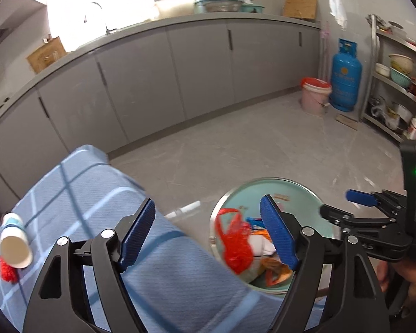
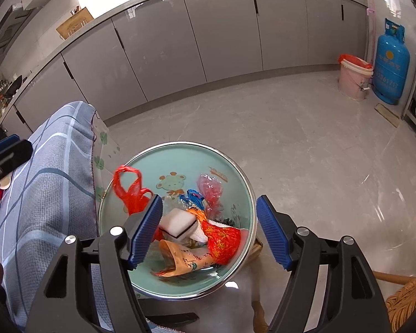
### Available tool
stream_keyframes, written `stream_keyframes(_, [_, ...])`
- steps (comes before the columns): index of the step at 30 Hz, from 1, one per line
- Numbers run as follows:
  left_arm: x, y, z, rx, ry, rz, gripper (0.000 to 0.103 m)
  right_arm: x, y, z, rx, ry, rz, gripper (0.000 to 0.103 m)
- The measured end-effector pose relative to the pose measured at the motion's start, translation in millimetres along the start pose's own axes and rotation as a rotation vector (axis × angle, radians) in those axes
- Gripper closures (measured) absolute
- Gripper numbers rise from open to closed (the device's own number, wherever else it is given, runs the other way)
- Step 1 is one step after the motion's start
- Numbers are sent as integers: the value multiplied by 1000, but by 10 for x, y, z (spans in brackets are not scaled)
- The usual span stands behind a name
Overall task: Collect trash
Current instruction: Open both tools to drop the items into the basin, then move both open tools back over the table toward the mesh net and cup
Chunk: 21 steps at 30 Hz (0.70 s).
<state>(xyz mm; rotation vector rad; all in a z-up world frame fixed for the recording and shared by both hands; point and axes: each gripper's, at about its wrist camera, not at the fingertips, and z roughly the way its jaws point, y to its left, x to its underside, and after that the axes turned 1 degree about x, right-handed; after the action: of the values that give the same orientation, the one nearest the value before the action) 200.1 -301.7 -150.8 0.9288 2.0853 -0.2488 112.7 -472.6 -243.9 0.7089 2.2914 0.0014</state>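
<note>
A long grey run of cabinets (image 2: 180,41) curves along the far wall of the kitchen, above a pale tiled floor (image 2: 305,144). One blue gas cylinder (image 2: 391,63) stands in the far corner, with one pink bucket (image 2: 353,79) just beside it. Nearer, one counter under a blue checked cloth (image 1: 163,272) fills the lower left. Just beside its edge sits one round mint-green basin (image 2: 180,166) with a metal rim, holding the collected trash: one red plastic bag (image 2: 130,191), one red net bag (image 2: 222,242), one pinkish clear wrapper (image 2: 210,191), one orange paper packet (image 2: 185,260), one white sponge (image 2: 177,223) and one small blue wrapper (image 2: 194,195). On the cloth lies one white paper cup (image 1: 14,241) on its side, touching a small red scrap (image 1: 7,273).

There are two tongs. The left tongs (image 1: 208,236) stand wide apart over the counter edge and basin, gripping nothing. The right tongs (image 2: 209,231) hang over the basin, also spread wide and holding nothing.
</note>
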Motion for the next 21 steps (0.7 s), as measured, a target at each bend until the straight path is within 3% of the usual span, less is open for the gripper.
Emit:
stream_keyframes(11, [56, 590, -291, -110, -21, -73, 20, -36, 168, -120, -25, -15, -11, 29])
stream_keyframes(21, [348, 1139, -468, -199, 21, -152, 16, -159, 830, -222, -94, -34, -107, 25])
